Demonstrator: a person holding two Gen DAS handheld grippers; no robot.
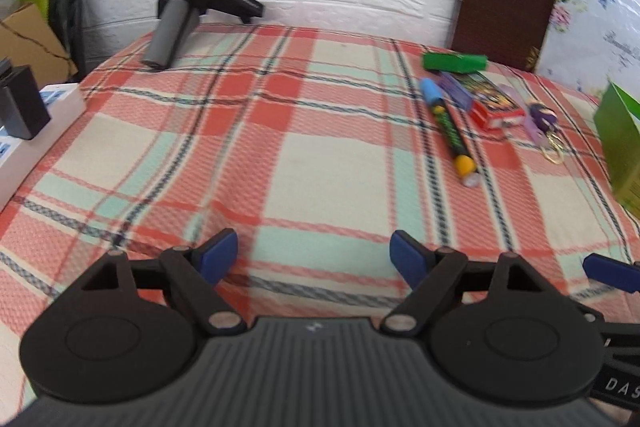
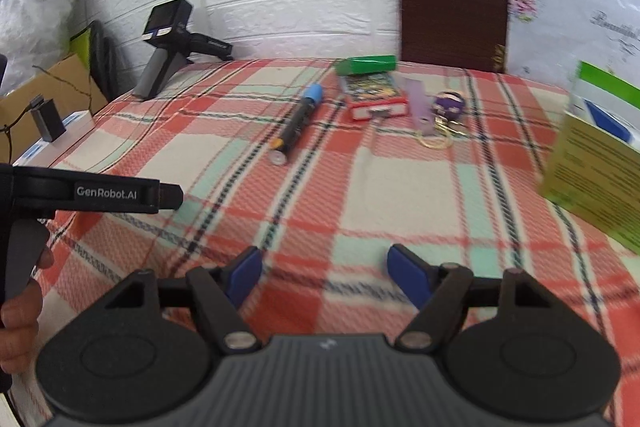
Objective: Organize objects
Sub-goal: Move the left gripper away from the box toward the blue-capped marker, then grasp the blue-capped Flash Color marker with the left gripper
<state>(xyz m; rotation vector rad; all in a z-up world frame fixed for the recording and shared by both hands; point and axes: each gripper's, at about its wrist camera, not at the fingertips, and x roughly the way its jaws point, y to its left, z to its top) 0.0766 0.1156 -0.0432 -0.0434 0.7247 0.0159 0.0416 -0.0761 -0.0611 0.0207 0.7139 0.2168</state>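
Both grippers tilt down over the near edge of a plaid-covered worktop (image 1: 304, 155), left gripper (image 1: 314, 257) and right gripper (image 2: 324, 273) with jaws apart, empty. A marker (image 2: 298, 125), card box (image 2: 374, 95) and keyring (image 2: 444, 115) lie far right.

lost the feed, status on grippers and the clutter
Left gripper open, empty. Right gripper open, empty. Marker, boxes, keyring untouched. Nothing in the way.

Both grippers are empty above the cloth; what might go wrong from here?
The marker, card box, green box and keychain lie crowded together, so open jaws reaching for one may knock its neighbours. The round marker might roll. The two grippers hover close together and could collide.
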